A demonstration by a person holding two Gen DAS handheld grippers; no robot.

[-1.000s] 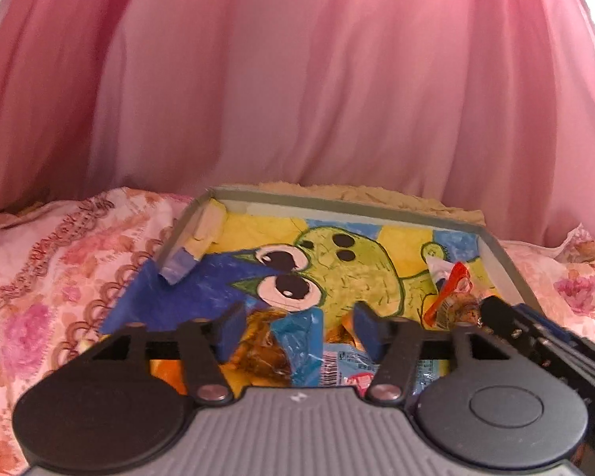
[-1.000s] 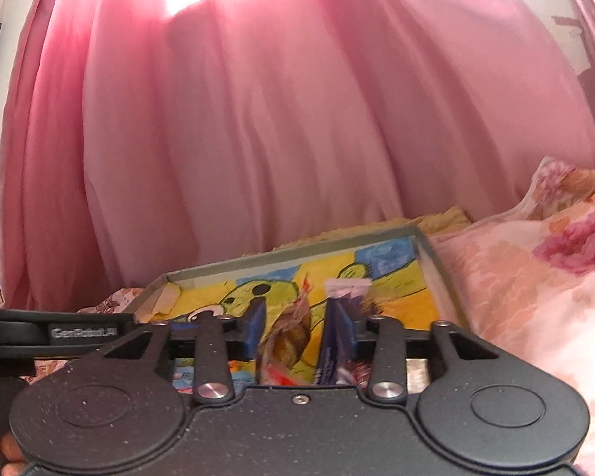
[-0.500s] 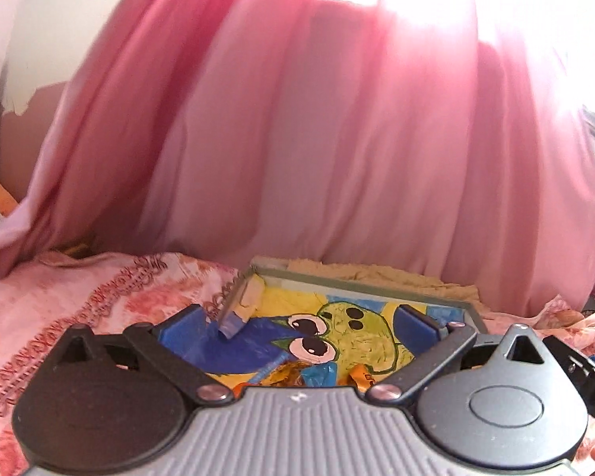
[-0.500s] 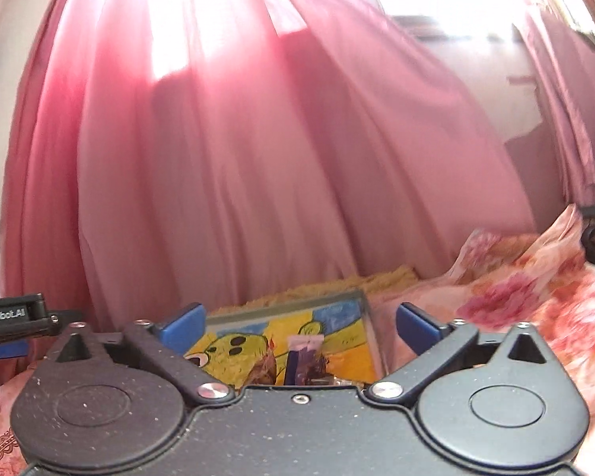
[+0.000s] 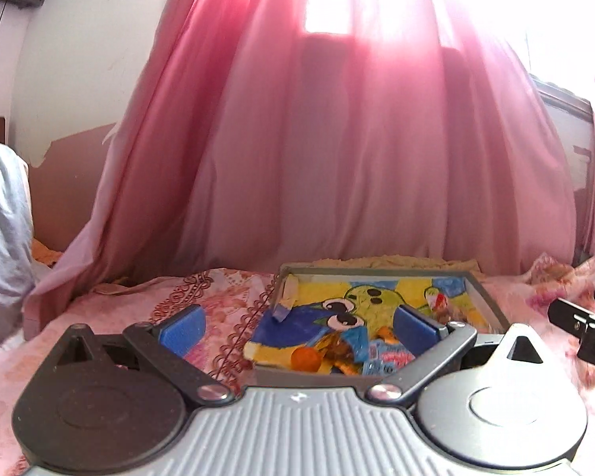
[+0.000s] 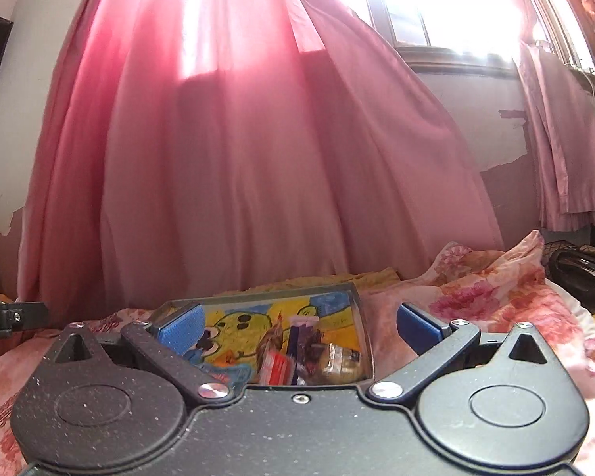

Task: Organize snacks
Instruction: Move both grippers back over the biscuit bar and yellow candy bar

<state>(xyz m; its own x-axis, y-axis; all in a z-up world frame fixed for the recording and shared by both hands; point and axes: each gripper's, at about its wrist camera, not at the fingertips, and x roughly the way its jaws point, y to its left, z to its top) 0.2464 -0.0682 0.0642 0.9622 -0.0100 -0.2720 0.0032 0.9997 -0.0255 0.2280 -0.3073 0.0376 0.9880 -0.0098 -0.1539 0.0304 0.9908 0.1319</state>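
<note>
A shallow grey-rimmed tray [image 5: 492,301] with a yellow and blue cartoon drawing on its floor lies on the flowered bed cover. Several snack packets [image 5: 353,353] sit in its near part. In the right wrist view the same tray [image 6: 359,305] holds upright snack packets [image 6: 301,349] at its near right. My left gripper [image 5: 297,327] is open and empty, held back from the tray's near left edge. Wide open as well, my right gripper [image 6: 297,325] carries nothing and stands just short of the tray. The other tool shows at the right edge [image 5: 579,317].
A pink curtain [image 5: 337,158] hangs close behind the tray, with a bright window above. The pink flowered bed cover [image 5: 146,309] spreads left and right. A pale blue cloth [image 5: 0,214] is at far left. A dark object [image 6: 583,273] lies at the far right.
Both grippers have opened wide and pulled back and up from the tray. The packets that the right gripper was shut on now stand in the tray.
</note>
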